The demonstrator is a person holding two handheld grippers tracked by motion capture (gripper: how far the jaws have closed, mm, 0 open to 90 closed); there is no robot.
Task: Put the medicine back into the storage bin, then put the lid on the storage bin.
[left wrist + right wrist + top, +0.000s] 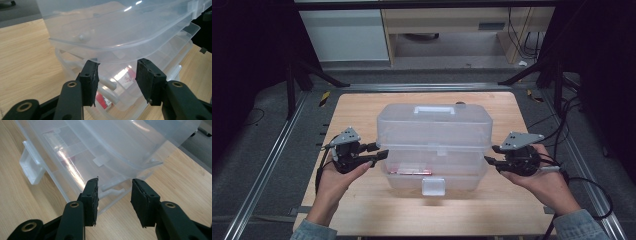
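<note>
Box: clear plastic box (434,145) with a handled lid and front latch, mid-table (362,215), something red inside.
Left gripper (382,151): jaws released, at the box's left end.
Right gripper (490,154): jaws released, at the right end.
Advice: probably lifting the lid; catch both rims level, together.

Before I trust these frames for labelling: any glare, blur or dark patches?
High view: surroundings fall to black, and the clear plastic box looks hazy. Left gripper view: bright glare streaks on the box lid. Right gripper view: a glare streak down the box wall, sharp otherwise.
</note>
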